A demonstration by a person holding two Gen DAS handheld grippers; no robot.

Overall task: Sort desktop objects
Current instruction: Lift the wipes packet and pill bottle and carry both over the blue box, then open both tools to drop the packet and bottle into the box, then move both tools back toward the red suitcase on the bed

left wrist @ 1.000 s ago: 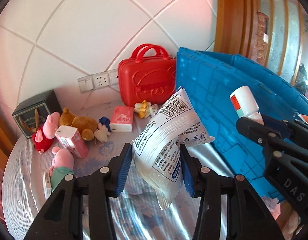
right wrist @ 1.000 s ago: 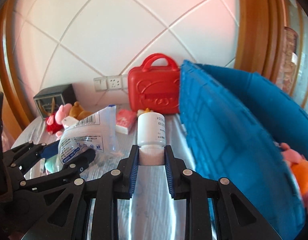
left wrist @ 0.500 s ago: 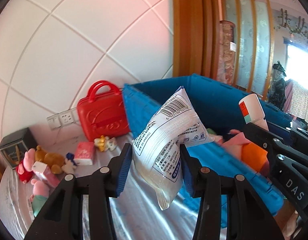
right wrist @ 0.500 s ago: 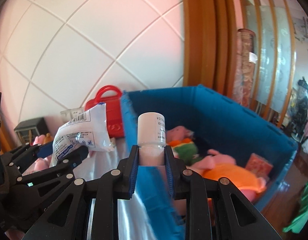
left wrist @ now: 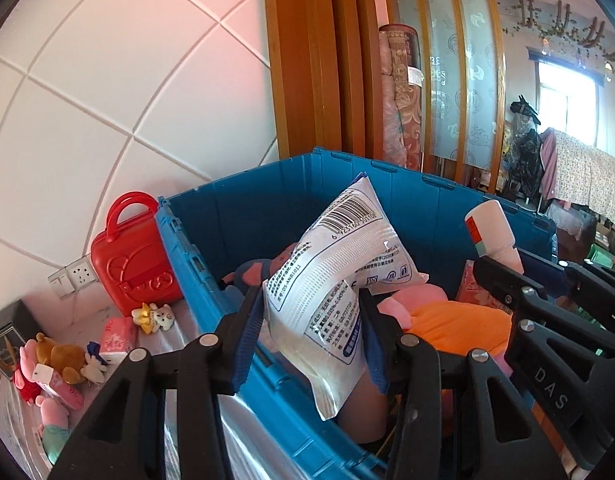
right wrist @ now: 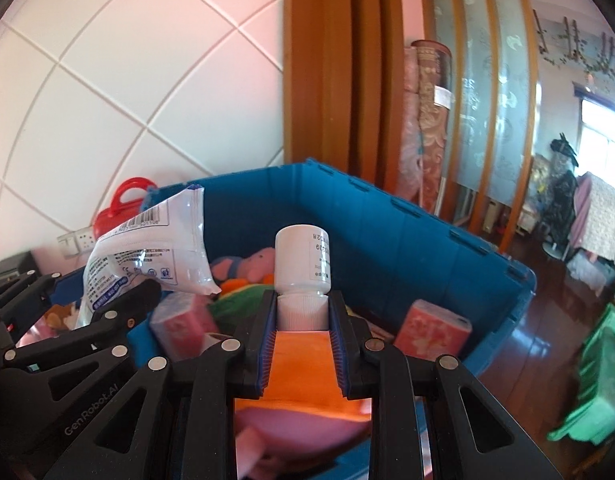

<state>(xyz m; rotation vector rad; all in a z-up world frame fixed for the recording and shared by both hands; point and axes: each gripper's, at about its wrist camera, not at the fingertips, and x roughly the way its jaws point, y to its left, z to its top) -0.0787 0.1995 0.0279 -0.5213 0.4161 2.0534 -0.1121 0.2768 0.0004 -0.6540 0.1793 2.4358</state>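
My left gripper is shut on a white plastic packet with a barcode and holds it over the open blue crate. My right gripper is shut on the cap of a white bottle, held over the same crate. The packet and the bottle each show in the other wrist view. Inside the crate lie pink and orange plush toys and pink tissue packs.
A red toy suitcase stands against the tiled wall left of the crate. On the table left of it lie a pink tissue pack, small plush toys and a dark box. A green stool stands on the floor at right.
Both grippers have moved right and up from the table, from beside the crate's outer wall to above its open inside. Both still hold their objects.
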